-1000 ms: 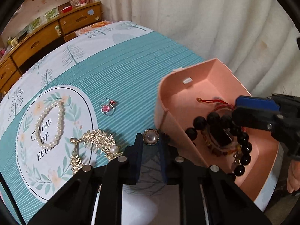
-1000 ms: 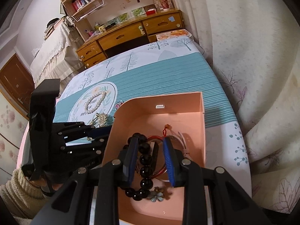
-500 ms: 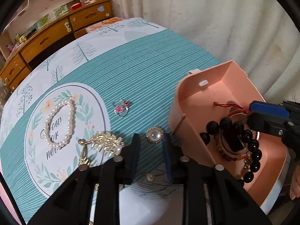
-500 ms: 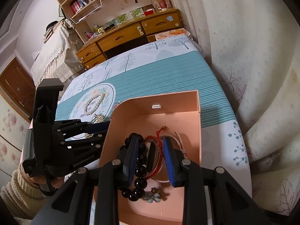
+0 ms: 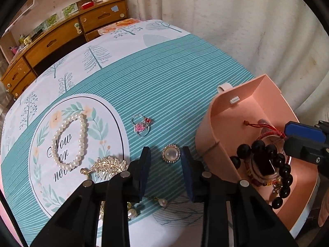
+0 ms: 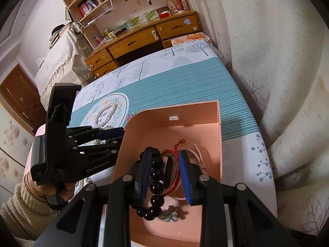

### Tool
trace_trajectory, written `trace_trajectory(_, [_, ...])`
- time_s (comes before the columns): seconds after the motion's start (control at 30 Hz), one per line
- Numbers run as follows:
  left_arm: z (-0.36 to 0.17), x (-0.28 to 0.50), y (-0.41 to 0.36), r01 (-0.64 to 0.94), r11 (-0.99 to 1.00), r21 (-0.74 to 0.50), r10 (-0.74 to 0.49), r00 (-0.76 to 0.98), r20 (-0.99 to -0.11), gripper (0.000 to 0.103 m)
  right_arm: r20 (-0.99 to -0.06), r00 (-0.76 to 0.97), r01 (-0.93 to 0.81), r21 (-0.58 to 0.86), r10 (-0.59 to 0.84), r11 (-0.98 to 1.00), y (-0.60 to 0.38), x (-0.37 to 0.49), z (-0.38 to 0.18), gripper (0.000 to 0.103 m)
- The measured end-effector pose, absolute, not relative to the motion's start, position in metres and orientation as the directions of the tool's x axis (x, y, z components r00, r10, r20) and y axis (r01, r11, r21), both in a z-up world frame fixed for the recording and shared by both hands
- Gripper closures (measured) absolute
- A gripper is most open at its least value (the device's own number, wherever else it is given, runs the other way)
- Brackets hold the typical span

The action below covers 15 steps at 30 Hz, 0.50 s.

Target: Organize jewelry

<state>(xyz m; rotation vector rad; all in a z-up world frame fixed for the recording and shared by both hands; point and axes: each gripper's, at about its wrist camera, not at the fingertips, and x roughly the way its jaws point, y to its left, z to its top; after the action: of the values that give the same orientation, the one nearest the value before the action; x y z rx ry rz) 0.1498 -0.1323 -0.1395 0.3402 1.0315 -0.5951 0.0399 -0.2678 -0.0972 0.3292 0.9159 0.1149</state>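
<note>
Jewelry, sorting in progress: my left gripper has just been opening, its jaws standing apart around the pearl brooch on the teal tablecloth, pads not touching it. My right gripper holds the black bead bracelet inside the pink box. Pearl bracelet, gold leaf comb and pink rings lie loose beyond.

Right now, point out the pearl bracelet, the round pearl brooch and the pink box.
pearl bracelet [image 5: 82,131], left wrist view, right-hand strand.
round pearl brooch [image 5: 171,153], left wrist view, centre stone.
pink box [image 5: 207,123], left wrist view, curved outer wall.
</note>
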Motion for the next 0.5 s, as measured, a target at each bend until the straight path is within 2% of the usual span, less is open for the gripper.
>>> trace_trajectory(0.1, [-0.139,0.148,-0.134,0.622,0.783,-0.009,-0.309,0.375,-0.874,0.087,-0.759,0.607,0.042,0.327,0.236,0.944,-0.268,0.040,-0.097,0.075])
trace_trajectory(0.37, [-0.135,0.142,-0.130,0.605,0.797,0.004,-0.292,0.391,-0.873,0.088,-0.750,0.616,0.034,0.331,0.240,0.943,-0.268,0.038,-0.094,0.075])
trace_trajectory(0.5, [-0.114,0.131,-0.122,0.591,0.807,-0.006,-0.315,0.421,-0.851,0.088,-0.740,0.628,0.029,0.333,0.242,0.943,-0.269,0.034,-0.089,0.075])
